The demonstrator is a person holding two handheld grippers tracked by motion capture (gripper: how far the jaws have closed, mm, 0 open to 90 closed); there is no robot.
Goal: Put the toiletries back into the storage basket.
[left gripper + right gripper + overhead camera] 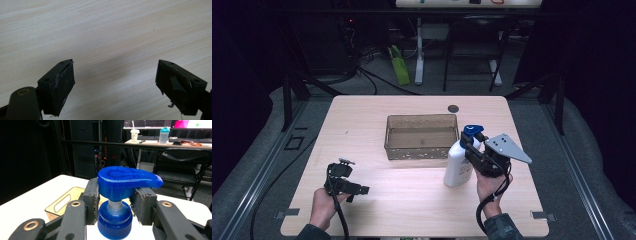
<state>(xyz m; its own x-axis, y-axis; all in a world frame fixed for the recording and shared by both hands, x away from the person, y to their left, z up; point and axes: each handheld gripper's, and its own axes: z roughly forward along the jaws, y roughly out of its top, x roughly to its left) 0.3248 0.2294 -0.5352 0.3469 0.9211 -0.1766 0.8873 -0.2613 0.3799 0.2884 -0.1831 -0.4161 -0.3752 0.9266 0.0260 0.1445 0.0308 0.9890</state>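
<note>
A white pump bottle with a blue pump head stands upright on the wooden table, right of centre. My right gripper is shut on the neck just under the pump head, one pad on each side; from above, the right gripper reaches in from the bottle's right. A brown see-through basket sits just left of the bottle, toward the back. My left gripper hovers low near the front left. In its own view the left gripper stands open over bare wood.
A small dark round cap sits in the table top behind the basket. The basket's handle cutout faces my right gripper. Beyond the far edge are a green bag on the floor and desk legs.
</note>
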